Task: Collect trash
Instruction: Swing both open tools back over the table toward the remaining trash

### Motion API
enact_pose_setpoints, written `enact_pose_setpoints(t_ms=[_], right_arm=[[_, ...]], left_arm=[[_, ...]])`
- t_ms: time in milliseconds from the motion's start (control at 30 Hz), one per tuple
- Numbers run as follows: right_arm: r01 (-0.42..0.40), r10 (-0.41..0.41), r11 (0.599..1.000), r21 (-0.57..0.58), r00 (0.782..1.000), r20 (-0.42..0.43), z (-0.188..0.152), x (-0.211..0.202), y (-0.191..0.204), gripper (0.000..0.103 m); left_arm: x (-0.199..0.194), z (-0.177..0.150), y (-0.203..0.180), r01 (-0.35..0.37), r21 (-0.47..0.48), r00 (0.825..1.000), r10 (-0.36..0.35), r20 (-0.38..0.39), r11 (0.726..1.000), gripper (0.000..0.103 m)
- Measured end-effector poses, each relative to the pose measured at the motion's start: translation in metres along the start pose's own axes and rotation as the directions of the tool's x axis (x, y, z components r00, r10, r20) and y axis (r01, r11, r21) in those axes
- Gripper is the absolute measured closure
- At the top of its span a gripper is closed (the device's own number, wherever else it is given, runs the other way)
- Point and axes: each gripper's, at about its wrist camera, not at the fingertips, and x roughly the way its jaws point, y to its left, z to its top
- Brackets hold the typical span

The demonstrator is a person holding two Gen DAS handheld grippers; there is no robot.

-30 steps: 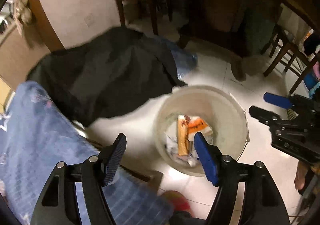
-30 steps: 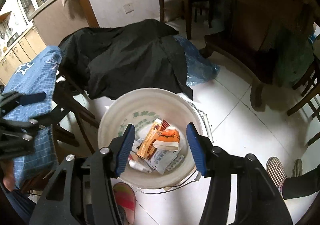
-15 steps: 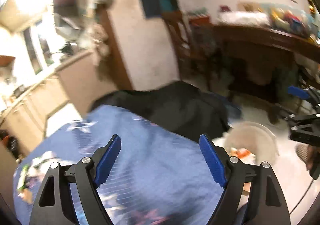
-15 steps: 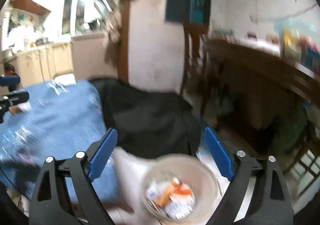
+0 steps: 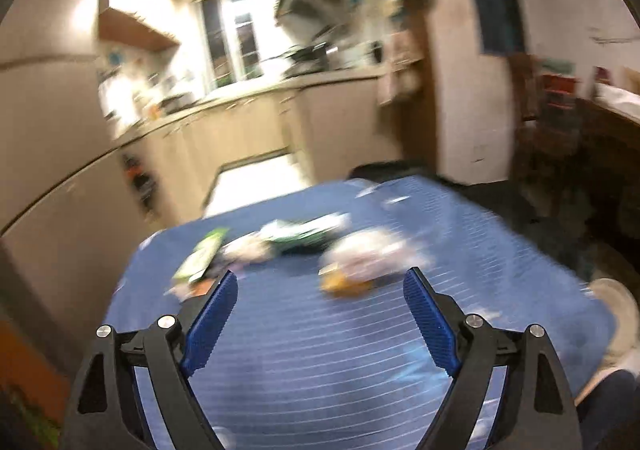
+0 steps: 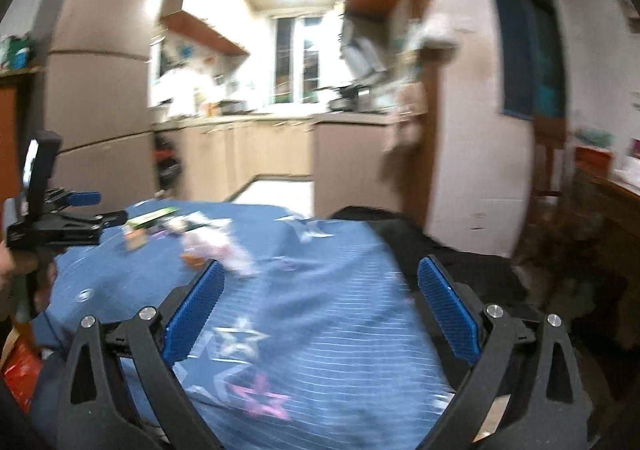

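Blurred trash lies on a blue striped tablecloth (image 5: 320, 350): a green and white wrapper (image 5: 202, 256), a green packet (image 5: 304, 234), and a crumpled white bag over something orange (image 5: 360, 264). My left gripper (image 5: 320, 286) is open and empty, just short of this trash. My right gripper (image 6: 318, 282) is open and empty above the cloth (image 6: 320, 330), with the crumpled white bag (image 6: 216, 246) ahead to its left. The left gripper also shows in the right wrist view (image 6: 100, 206) at the far left. The bin is out of view.
A black cloth (image 6: 440, 250) covers something beyond the table on the right. Kitchen cabinets (image 5: 240, 130) and a window stand behind. A dark wooden table (image 6: 600, 202) is at the right. A pale slipper (image 5: 616, 314) shows at the right edge.
Both grippers have swung up and away from the white bin on the floor to face the blue table with the trash. The bin has left both views. Both stay open.
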Motion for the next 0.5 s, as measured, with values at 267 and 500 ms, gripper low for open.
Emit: enact_pose_setpoints(t_ms=[267, 500], right_arm=[[-0.213, 0.205, 0.976, -0.038, 0.967, -0.149, 0.009, 0.073, 0.075, 0.009], [-0.321, 0.276, 0.941, -0.107, 0.911, -0.305, 0.02, 0.168, 0.123, 0.008]], left_arm=[[0.037, -0.044, 0.123, -0.138, -0.149, 0.981, 0.114, -0.156, 0.979, 0.018], [0.065, -0.065, 0.176, -0.146, -0.233, 0.97, 0.093, -0.225, 0.961, 0.017]])
